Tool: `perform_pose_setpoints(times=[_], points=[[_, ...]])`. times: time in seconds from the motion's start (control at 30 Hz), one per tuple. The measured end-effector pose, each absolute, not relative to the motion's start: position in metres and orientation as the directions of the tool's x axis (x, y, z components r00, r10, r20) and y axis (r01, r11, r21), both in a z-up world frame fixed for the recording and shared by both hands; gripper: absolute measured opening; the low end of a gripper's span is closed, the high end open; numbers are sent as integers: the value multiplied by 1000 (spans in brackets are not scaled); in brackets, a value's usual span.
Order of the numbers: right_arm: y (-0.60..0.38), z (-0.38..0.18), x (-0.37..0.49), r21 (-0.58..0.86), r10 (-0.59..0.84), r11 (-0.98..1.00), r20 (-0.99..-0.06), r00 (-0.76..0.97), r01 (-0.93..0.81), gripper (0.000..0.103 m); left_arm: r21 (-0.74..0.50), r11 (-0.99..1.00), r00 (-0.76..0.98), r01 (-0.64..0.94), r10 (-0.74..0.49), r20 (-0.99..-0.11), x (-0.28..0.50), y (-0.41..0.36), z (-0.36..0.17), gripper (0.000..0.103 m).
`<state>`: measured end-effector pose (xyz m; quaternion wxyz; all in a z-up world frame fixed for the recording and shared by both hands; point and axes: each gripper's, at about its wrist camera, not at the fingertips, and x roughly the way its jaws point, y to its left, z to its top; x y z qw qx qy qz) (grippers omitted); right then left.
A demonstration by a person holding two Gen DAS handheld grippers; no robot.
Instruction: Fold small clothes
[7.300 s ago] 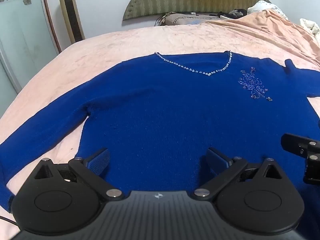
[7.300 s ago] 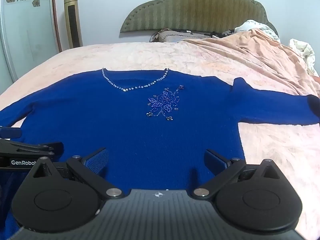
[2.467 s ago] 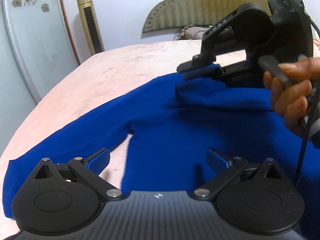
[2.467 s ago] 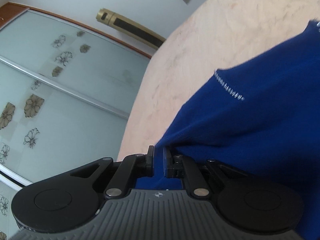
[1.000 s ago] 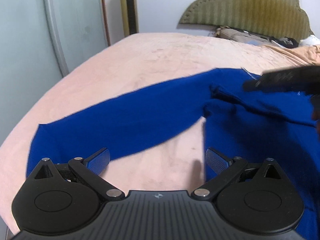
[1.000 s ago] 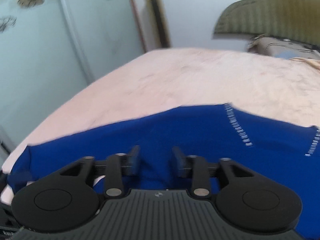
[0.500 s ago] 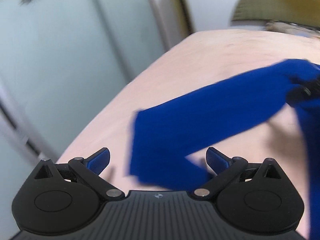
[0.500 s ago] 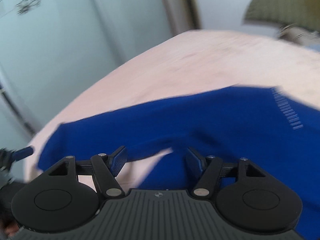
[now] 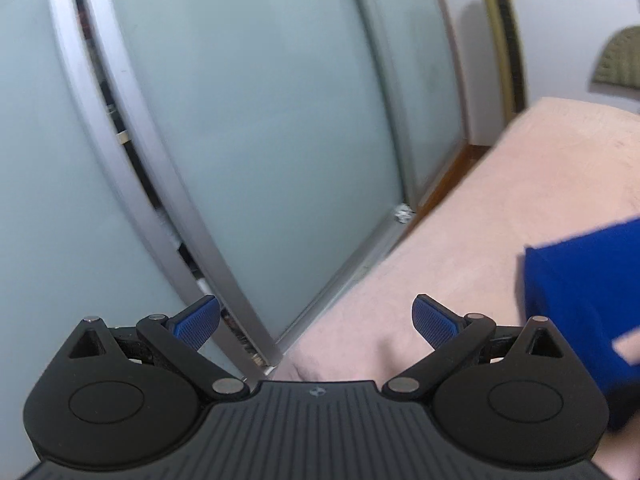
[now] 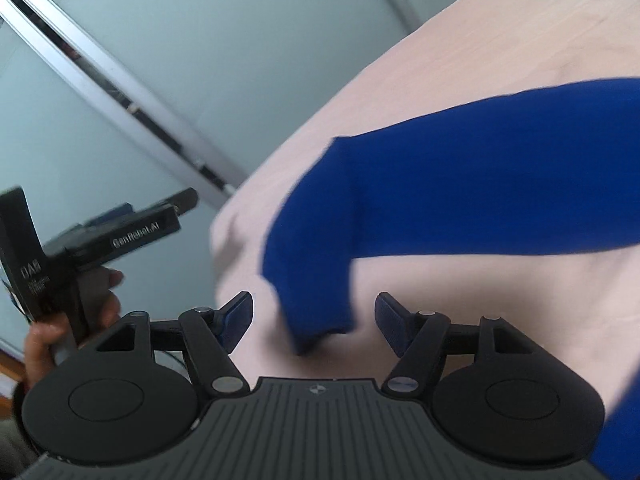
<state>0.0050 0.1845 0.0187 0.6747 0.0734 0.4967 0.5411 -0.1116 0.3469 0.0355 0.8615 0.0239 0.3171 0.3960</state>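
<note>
- One blue sweater [image 10: 460, 184], long-sleeved, lies on the pink bed [image 10: 500, 308]; only one sleeve shows fully, running from 3 o'clock in the right wrist view down to its cuff at about 6 o'clock.
- Two claws are counted. The right claw [image 10: 316, 326] has its jaws closing, with the cuff lying between them; the pads do not appear to press the cloth yet.
- The left claw [image 9: 316, 322] stands wide and holds nothing; it points off the bed's edge towards the sliding glass doors [image 9: 260, 120], with the sleeve end at its 3 o'clock.
- One hand [image 10: 80, 312] is visible, at 9 o'clock in the right wrist view, gripping the left claw's handle.
- Step in hand, as judged: taking the cuff so the sleeve can be folded in over the body.
- To do it well: close squarely on both layers of the cuff, lift only a little, and carry the sleeve straight across so no crease drags.
- One gold tower fan [image 9: 504, 36] stands at 1 o'clock in the left wrist view.
</note>
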Motion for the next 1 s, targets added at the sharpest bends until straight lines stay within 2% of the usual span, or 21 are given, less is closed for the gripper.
perform_pose_setpoints(times=[0.03,0.07,0.1,0.23,0.33,0.43,0.53,0.57,0.6,0.63,0.67,0.7,0.73,0.77,0.83,0.87,0.9,0.93,1.0], points=[[189,19,2,626,800,402,-595,-77,-668,49,299,695,485,-654,689,-540,-115,347,31,103],[194,19,1,586,782,417,-621,-54,-694,28,299,696,478,-652,684,-551,-116,349,27,103],[197,22,-6,527,758,438,-652,-15,-728,14,293,698,472,-653,678,-564,-115,351,23,103],[189,44,-14,409,746,436,-663,67,-802,13,236,731,500,-641,630,-593,-113,347,18,103],[159,80,-7,273,725,495,-653,219,-825,12,206,786,563,-583,573,-596,-94,327,19,103],[110,107,7,162,673,594,-637,377,-788,12,182,850,632,-494,495,-596,-74,296,24,103],[38,121,27,63,560,725,-634,534,-686,12,177,911,693,-373,400,-600,-51,260,25,103],[10,125,32,28,504,772,-635,585,-635,12,183,928,710,-325,367,-601,-43,244,24,103],[-13,127,37,-4,448,812,-637,627,-584,18,189,938,721,-292,345,-601,-37,233,24,103],[-40,126,41,-74,342,864,-641,687,-498,20,195,948,732,-251,317,-603,-30,219,24,103],[-61,121,45,-181,197,903,-630,751,-389,38,199,957,738,-212,290,-609,-23,205,21,103],[-82,116,47,-283,42,922,-601,798,-262,49,200,963,743,-179,265,-614,-17,193,21,103],[-100,109,48,-382,-131,918,-552,824,-109,48,199,970,751,-142,236,-617,-10,179,21,103],[-117,103,45,-403,-209,915,-525,825,-25,47,201,973,757,-111,214,-618,-5,168,20,103],[-152,100,35,-167,-61,985,-581,812,-46,48,217,975,766,-52,178,-617,4,141,19,103],[-172,94,32,51,81,997,-600,796,-62,53,225,974,771,-29,165,-615,8,134,18,103],[-183,87,31,183,165,981,-599,784,-66,53,235,972,775,-2,151,-614,12,122,18,103],[-199,77,34,292,225,955,-592,774,-54,54,244,970,775,15,143,-615,16,110,17,103],[-212,56,43,408,246,913,-596,765,24,55,260,964,772,48,129,-622,25,94,14,103]])
